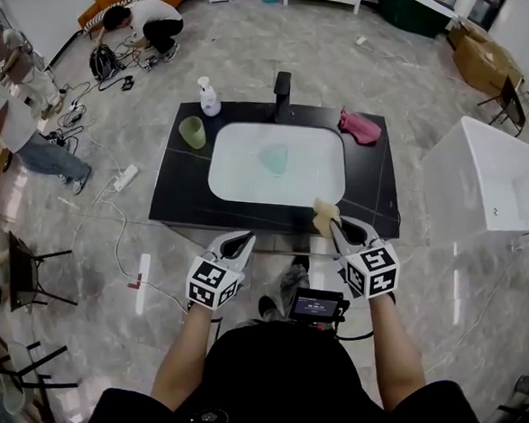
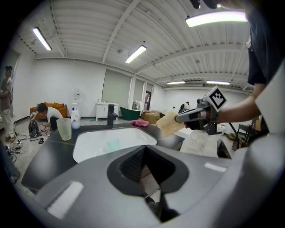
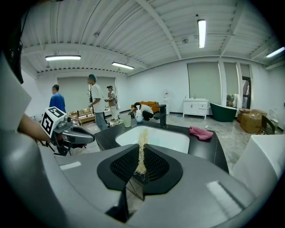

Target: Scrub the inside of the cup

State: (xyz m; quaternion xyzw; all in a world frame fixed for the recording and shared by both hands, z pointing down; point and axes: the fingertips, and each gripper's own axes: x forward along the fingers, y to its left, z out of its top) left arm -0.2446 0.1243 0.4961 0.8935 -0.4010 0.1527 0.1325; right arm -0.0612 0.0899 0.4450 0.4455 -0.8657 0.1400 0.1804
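A pale teal cup (image 1: 274,159) stands inside the white sink (image 1: 239,182) of the black counter (image 1: 374,200); in the left gripper view the cup (image 2: 113,144) shows faintly in the basin. My right gripper (image 1: 335,225) hovers at the counter's near right edge, shut on a yellow scouring sponge (image 1: 325,214). In the right gripper view the sponge (image 3: 141,149) is seen edge-on between the pads. My left gripper (image 1: 239,241) hangs just short of the counter's front edge, shut with nothing in it. Both grippers are well apart from the cup.
On the counter's left stand a frosted green cup (image 1: 192,131) and a soap bottle (image 1: 208,96). A black faucet (image 1: 281,92) rises behind the sink, with a pink cloth (image 1: 360,127) to its right. A white tub (image 1: 492,186) stands at the right. People and cables (image 1: 112,195) occupy the floor at the left.
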